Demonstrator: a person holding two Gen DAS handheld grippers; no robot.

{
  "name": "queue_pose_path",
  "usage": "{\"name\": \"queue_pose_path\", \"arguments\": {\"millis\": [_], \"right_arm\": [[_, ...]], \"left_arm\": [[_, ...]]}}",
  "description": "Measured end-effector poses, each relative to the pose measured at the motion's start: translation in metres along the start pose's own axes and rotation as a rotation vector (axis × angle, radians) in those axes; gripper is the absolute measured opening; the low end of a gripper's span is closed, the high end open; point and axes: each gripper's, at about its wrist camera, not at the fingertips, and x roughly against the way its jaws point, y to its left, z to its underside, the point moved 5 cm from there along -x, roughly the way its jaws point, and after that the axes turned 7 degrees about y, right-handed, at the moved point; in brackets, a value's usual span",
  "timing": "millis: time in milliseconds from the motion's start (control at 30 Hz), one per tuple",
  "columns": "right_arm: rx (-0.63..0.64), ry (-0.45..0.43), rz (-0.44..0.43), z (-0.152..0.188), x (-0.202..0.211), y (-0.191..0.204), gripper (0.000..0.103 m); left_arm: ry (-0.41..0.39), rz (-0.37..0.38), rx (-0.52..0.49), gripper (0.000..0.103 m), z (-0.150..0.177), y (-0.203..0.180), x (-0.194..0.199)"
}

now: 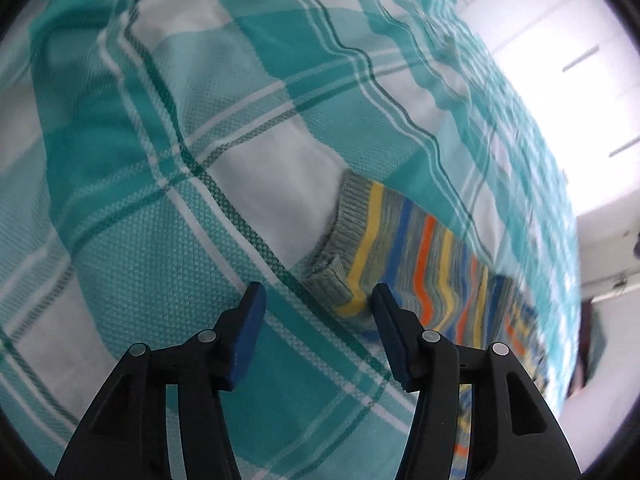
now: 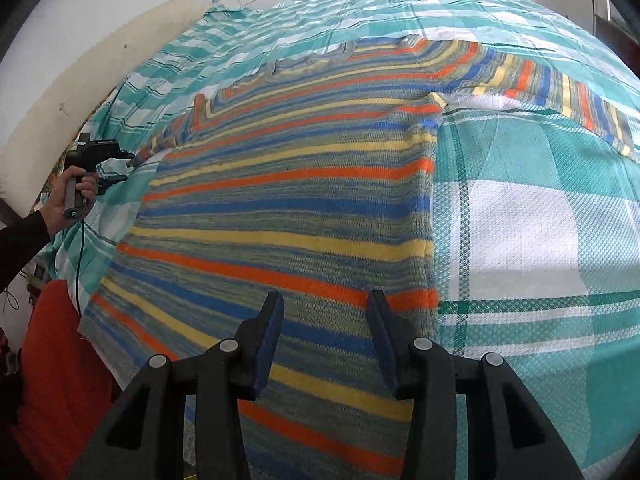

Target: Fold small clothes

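Striped knit sweater [image 2: 288, 208] flat on teal-white plaid woven sheet [image 2: 520, 240], sleeves spread. Left gripper [image 1: 318, 300] released, ribbed cuff [image 1: 340, 240] at 1 o'clock. Right gripper [image 2: 326, 304] fingers apart over hem, nothing grasped.

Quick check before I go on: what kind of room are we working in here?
Most likely a bedroom at home. The striped sweater lies spread on what looks like a bed under a teal checked sheet, with white walls close behind and more clothing, a red garment, beside it.
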Motion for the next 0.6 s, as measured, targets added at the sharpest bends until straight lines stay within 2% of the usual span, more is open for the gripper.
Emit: {"name": "queue_pose_path", "arguments": {"millis": [100,133,167,200,233,267,300,433,467,533,567,600], "right_arm": [[0.001,0.004,0.003,0.000,-0.003,0.001,0.047],[0.002,0.004,0.005,-0.001,-0.004,0.001,0.047],[0.002,0.003,0.007,-0.001,-0.005,0.001,0.047],[0.003,0.003,0.010,-0.001,-0.005,0.002,0.048],[0.003,0.002,0.011,-0.001,-0.006,0.002,0.048],[0.004,0.002,0.012,-0.002,-0.006,0.002,0.048],[0.005,0.003,0.013,-0.002,-0.007,0.002,0.048],[0.011,0.002,0.015,-0.001,-0.007,0.002,0.048],[0.010,0.001,0.015,-0.001,-0.007,0.002,0.048],[0.010,0.004,0.013,-0.002,-0.008,0.002,0.049],[0.010,0.004,0.012,-0.002,-0.008,0.002,0.050],[0.010,0.004,0.011,-0.002,-0.008,0.002,0.050]], "left_arm": [[-0.017,0.067,-0.030,0.057,-0.008,-0.012,0.003],[-0.018,0.088,-0.049,0.053,-0.010,-0.018,0.002],[-0.009,0.095,-0.079,0.044,-0.008,-0.026,-0.001],[0.016,0.077,-0.100,0.003,-0.011,-0.030,-0.009],[0.056,0.014,-0.126,0.003,-0.008,-0.032,-0.016],[0.057,-0.082,-0.157,0.003,-0.006,-0.033,-0.017],[0.035,-0.117,-0.166,0.003,-0.006,-0.035,-0.011],[-0.037,-0.189,0.000,0.004,-0.010,-0.007,0.015],[-0.022,-0.213,0.040,0.005,-0.010,0.002,0.013],[0.028,-0.232,0.042,0.009,-0.009,0.007,0.007],[0.026,-0.209,0.042,0.009,-0.009,0.007,0.008],[0.016,-0.173,0.049,0.017,-0.008,0.009,0.012]]}}
